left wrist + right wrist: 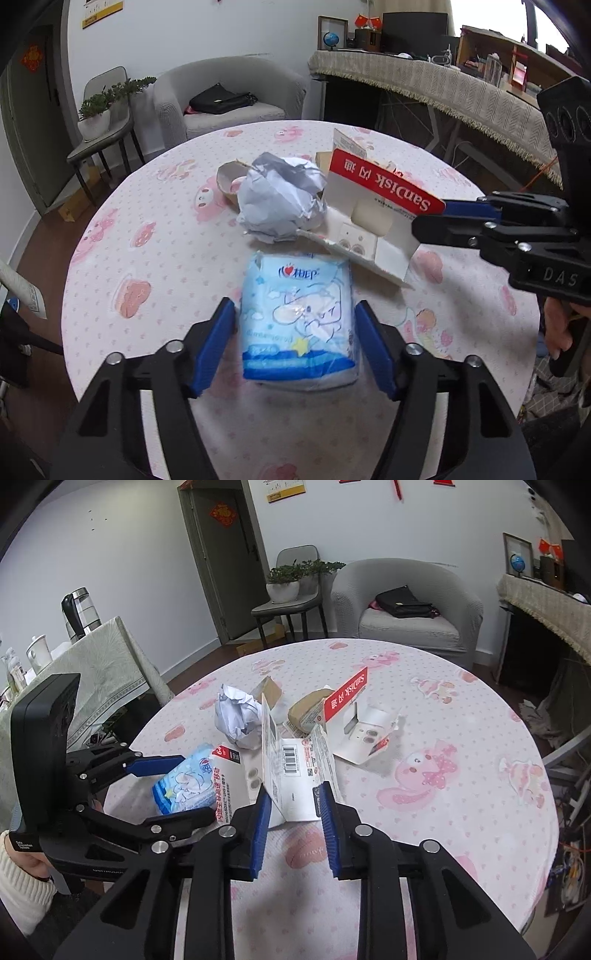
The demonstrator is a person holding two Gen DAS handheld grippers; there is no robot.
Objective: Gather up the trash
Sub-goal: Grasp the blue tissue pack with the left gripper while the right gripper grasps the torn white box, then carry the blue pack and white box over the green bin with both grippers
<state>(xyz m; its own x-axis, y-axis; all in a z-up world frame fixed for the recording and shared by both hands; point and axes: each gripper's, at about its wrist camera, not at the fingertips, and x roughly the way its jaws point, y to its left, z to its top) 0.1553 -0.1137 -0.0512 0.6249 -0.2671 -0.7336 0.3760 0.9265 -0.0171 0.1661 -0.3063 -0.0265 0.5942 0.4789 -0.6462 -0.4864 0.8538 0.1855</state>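
A blue tissue pack (pixel 297 325) lies on the round pink table (pixel 147 258). My left gripper (pixel 295 328) is open with a blue pad on each side of the pack, close to touching. The pack also shows in the right wrist view (pixel 184 782). Behind it lie a crumpled white paper ball (pixel 279 197), a brown cardboard tube (pixel 229 181) and a torn red-and-white SanDisk card package (pixel 373 206). My right gripper (pixel 293 805) straddles the near edge of the white SanDisk card (pixel 291 771), jaws partly open; contact is unclear.
A brown cardboard piece (pixel 314 709) and a second torn card (pixel 365 731) lie further back. A grey armchair (pixel 406 605) with a black bag, a chair with a potted plant (pixel 284 583) and a cloth-covered side table (pixel 103 664) surround the table.
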